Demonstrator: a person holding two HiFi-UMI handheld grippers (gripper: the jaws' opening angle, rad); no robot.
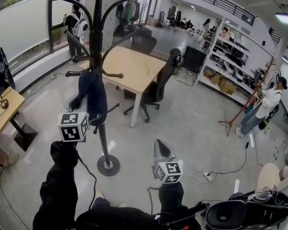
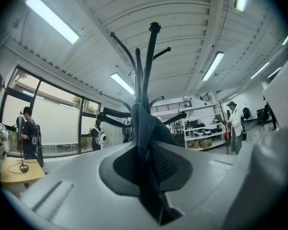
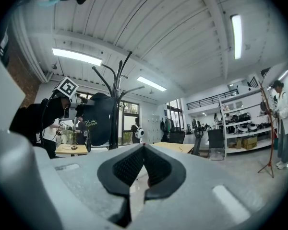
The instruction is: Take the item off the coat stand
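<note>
A black coat stand [image 1: 98, 56] rises at the left of centre on a round base [image 1: 108, 165]. A dark blue cloth item [image 1: 92, 96] hangs from one of its lower hooks. My left gripper [image 1: 85, 116], marker cube towards me, reaches up to the item's lower edge. In the left gripper view the jaws [image 2: 146, 152] are shut on a fold of the blue cloth [image 2: 143, 123], with the stand [image 2: 149, 66] right behind. My right gripper [image 1: 161, 151] is low near the middle, away from the stand, its jaws [image 3: 144, 150] shut and empty. The hanging item [image 3: 98, 121] shows at left in the right gripper view.
A wooden table [image 1: 129, 63] and a black office chair [image 1: 158, 83] stand behind the coat stand. A small table [image 1: 4, 110] is at the left edge. Shelving [image 1: 228, 61] lines the right wall, with a person [image 1: 264, 107] nearby. A power strip [image 1: 209, 176] and cables lie on the floor.
</note>
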